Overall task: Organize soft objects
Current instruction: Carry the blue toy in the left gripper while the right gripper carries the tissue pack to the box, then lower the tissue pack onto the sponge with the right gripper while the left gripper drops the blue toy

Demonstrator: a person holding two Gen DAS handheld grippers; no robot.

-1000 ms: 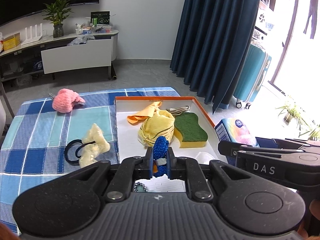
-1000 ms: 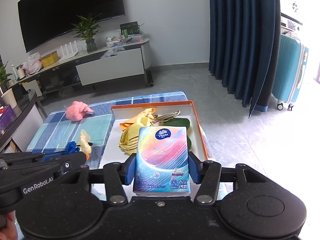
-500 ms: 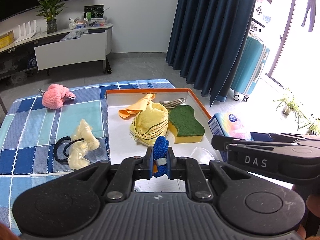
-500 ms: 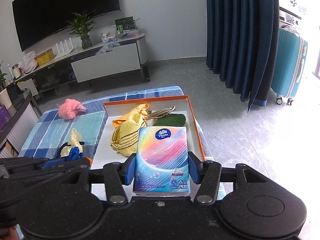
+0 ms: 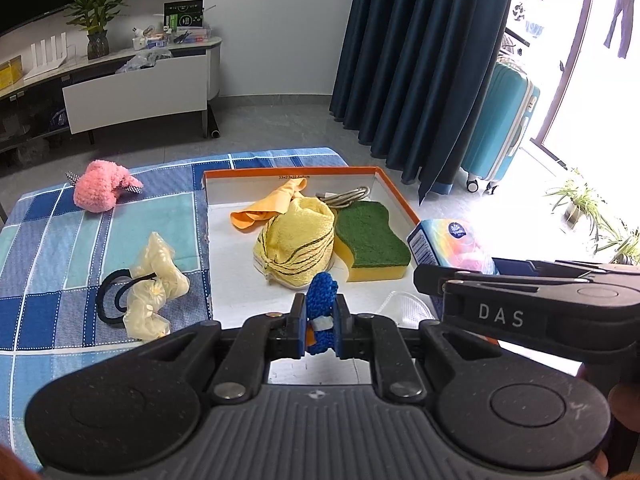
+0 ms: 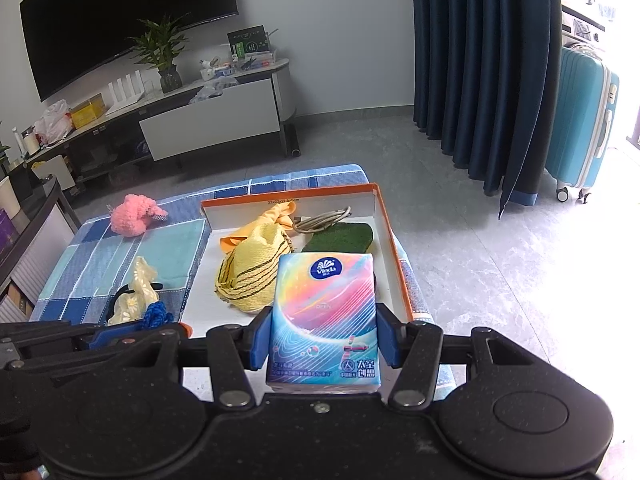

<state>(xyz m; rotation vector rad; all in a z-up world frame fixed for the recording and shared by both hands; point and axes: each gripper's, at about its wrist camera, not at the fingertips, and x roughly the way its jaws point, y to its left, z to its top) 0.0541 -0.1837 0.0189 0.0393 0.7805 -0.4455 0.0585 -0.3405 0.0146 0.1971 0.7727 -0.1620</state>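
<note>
The left gripper (image 5: pixel 320 330) is clamped narrow on a small blue crocheted item (image 5: pixel 321 304), held upright above the near edge of the orange-rimmed white cardboard tray (image 5: pixel 394 196). The right gripper (image 6: pixel 324 340) grips a rainbow-printed soft tissue pack (image 6: pixel 325 312) across its width, its long axis pointing away over the tray's near right corner. Only the right wrist view shows the pack's printed face; the left wrist view shows just one end. A white item (image 5: pixel 404 308) near the tray's near edge is partly hidden and hard to identify.

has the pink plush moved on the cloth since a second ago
No. The pink plush lies on the same dark blue check of the tablecloth; only the camera shifted.
</note>
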